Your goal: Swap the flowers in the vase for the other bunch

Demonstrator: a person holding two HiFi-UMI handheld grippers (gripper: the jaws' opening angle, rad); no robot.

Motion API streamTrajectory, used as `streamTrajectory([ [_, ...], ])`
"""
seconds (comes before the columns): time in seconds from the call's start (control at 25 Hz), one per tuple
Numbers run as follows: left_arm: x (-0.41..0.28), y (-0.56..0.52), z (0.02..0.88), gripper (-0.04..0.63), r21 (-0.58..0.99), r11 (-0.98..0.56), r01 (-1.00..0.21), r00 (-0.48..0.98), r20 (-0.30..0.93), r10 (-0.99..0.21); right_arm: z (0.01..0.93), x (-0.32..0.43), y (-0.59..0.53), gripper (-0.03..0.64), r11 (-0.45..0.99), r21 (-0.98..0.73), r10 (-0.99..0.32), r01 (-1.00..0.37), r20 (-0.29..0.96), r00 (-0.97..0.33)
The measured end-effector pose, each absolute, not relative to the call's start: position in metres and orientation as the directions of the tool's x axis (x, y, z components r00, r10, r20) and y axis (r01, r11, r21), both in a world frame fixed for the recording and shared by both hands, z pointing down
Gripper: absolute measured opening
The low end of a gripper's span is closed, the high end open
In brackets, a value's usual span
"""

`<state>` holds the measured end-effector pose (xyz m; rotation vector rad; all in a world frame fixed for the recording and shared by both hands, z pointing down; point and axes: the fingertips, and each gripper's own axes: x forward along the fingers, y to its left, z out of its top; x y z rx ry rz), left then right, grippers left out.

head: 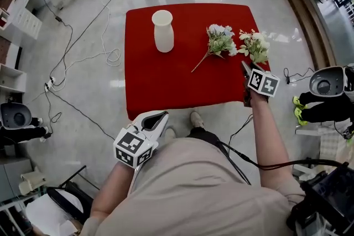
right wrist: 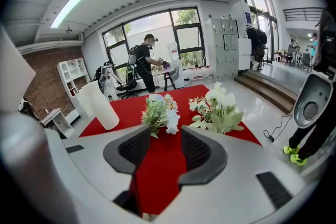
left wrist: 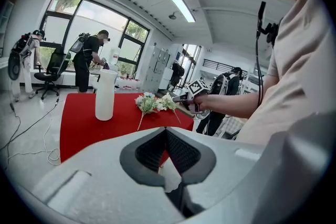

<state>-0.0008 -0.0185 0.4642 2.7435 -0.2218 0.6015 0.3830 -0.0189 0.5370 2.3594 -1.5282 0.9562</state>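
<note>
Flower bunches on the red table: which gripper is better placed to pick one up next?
Right. The right gripper hangs open just short of the white-and-green flower bunch; the left gripper is shut, off the near edge of the red-covered table.

The tablecloth (head: pixel 166 85) is showing a plain deep red. The vase (head: pixel 163 31) is standing out in cream-white. One bunch (head: pixel 220 40) is showing pale blue and white blossoms over green leaves, and the other bunch (head: pixel 254 45) is showing cream-white blossoms with green. The left gripper (head: pixel 161 115) and right gripper (head: pixel 244 67) are showing pale grey shells, black textured pads (right wrist: pixel 202 150) and black-and-white square markers. The person's shirt (head: pixel 204 190) is showing beige.
</note>
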Motion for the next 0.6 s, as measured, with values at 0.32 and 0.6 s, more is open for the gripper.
streamTrajectory([
  [0.32, -0.036, -0.022, 0.469, 0.008, 0.287, -0.927, -0.241, 0.896, 0.433, -0.099, 0.549, 0.343, -0.042, 0.199, -0.425, -0.23, -0.766, -0.875, 0.606, 0.213],
  [0.6, -0.047, -0.034, 0.472, 0.008, 0.283, -0.905, -0.319, 0.879, 0.446, -0.171, 0.562, 0.338, -0.091, 0.283, -0.415, -0.365, -0.788, -0.833, 0.603, 0.129],
])
